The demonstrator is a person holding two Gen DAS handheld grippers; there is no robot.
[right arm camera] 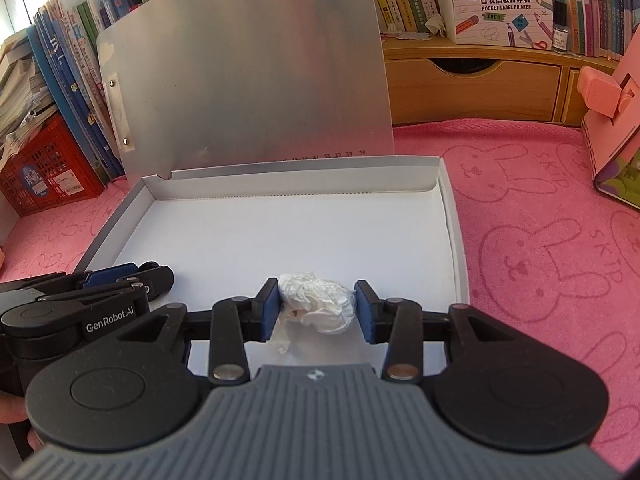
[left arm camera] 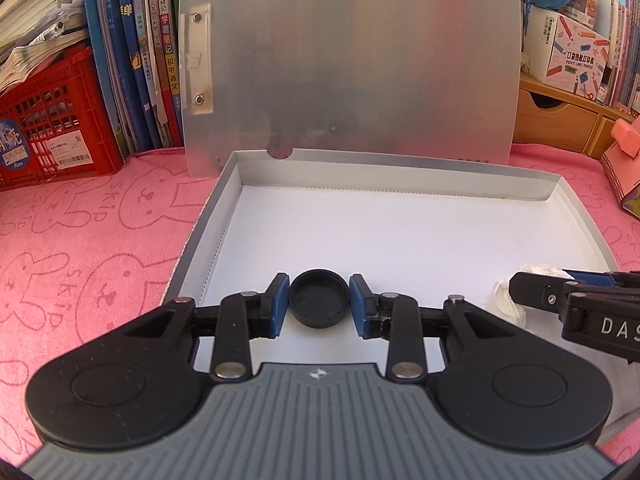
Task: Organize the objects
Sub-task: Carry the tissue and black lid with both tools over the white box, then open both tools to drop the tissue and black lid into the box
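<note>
the left gripper point(left arm camera: 319, 304) is clenched on a black round cap point(left arm camera: 319, 300); the right gripper point(right arm camera: 316, 309) grasps a crumpled tissue point(right arm camera: 318, 302). both hang low over the open box's white floor point(left arm camera: 380, 232), neither let go yet. placing seems nearly finished. only the right view shows the person's fingers point(right arm camera: 10, 410).

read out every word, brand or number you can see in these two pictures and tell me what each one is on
"GenRobot.AI": side of the left hand-held gripper.
"DAS", cut off by the picture edge: side of the right hand-held gripper.
"POCKET LABEL PRINTER", under Chinese print: white carton on the wooden shelf.
"SKIP": printed repeatedly beside the rabbits on the pink cloth.
Book spines, red crate sticker, digits along the open lid's lower edge: too small or blurred.
</note>
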